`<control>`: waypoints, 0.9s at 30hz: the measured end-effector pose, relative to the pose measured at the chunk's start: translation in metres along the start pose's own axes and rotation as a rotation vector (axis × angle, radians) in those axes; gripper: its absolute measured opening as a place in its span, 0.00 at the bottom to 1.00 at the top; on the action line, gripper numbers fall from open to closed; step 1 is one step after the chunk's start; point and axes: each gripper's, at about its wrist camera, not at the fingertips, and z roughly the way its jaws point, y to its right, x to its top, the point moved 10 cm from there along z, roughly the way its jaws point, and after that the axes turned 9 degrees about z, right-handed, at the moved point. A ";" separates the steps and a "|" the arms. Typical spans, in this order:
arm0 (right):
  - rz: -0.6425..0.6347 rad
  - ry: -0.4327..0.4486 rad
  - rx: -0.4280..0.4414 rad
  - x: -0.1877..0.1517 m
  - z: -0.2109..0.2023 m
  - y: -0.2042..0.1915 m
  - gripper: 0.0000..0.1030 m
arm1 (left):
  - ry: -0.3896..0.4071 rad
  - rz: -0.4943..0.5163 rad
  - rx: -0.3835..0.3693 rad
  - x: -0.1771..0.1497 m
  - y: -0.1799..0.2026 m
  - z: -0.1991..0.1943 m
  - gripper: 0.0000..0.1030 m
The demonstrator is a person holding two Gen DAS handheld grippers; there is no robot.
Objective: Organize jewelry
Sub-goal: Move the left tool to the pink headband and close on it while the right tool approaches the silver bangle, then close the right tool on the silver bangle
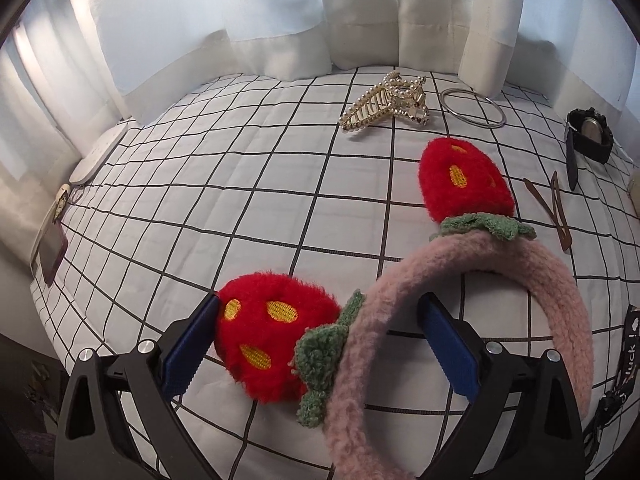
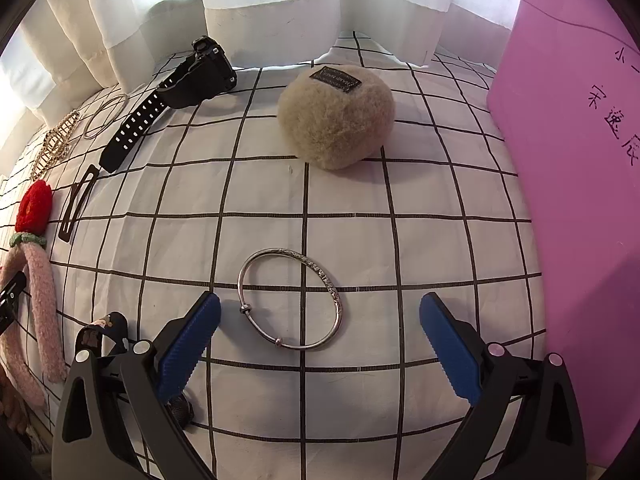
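Note:
A pink fuzzy headband [image 1: 476,264] with two red strawberries lies on the checked cloth. My left gripper [image 1: 320,320] is open around its near strawberry [image 1: 272,340] and band; the left pad touches the strawberry. A pearl hair claw [image 1: 384,104], a thin bangle [image 1: 472,108], brown hair clips [image 1: 556,208] and a black watch [image 1: 590,136] lie beyond. My right gripper [image 2: 320,320] is open just behind a silver bracelet [image 2: 292,304] lying flat. The headband also shows in the right wrist view [image 2: 40,280] at the left.
A beige fluffy ball [image 2: 336,116] sits beyond the bracelet. A pink box [image 2: 580,200] stands at the right. White curtains [image 1: 240,20] hang behind the table. A black lanyard [image 2: 104,332] lies by my right gripper's left finger. Cards lie at the left edge [image 1: 52,240].

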 end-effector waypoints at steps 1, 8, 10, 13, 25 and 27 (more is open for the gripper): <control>-0.002 -0.003 0.000 -0.002 0.000 0.001 0.92 | 0.001 0.013 -0.014 0.000 0.003 -0.001 0.82; -0.007 -0.034 0.006 0.001 0.002 -0.005 0.91 | 0.017 0.119 -0.023 0.004 0.021 -0.010 0.55; -0.011 -0.040 0.006 0.005 0.002 -0.009 0.90 | 0.014 0.126 -0.034 0.003 0.023 -0.011 0.52; -0.029 -0.037 0.018 0.008 0.000 -0.018 0.82 | 0.017 0.136 -0.051 0.004 0.027 -0.014 0.47; -0.052 -0.007 0.065 0.007 -0.005 -0.034 0.45 | 0.030 0.094 -0.139 0.009 0.033 -0.028 0.39; -0.048 -0.005 0.073 0.003 -0.012 -0.027 0.45 | 0.044 0.089 -0.149 0.013 0.033 -0.033 0.39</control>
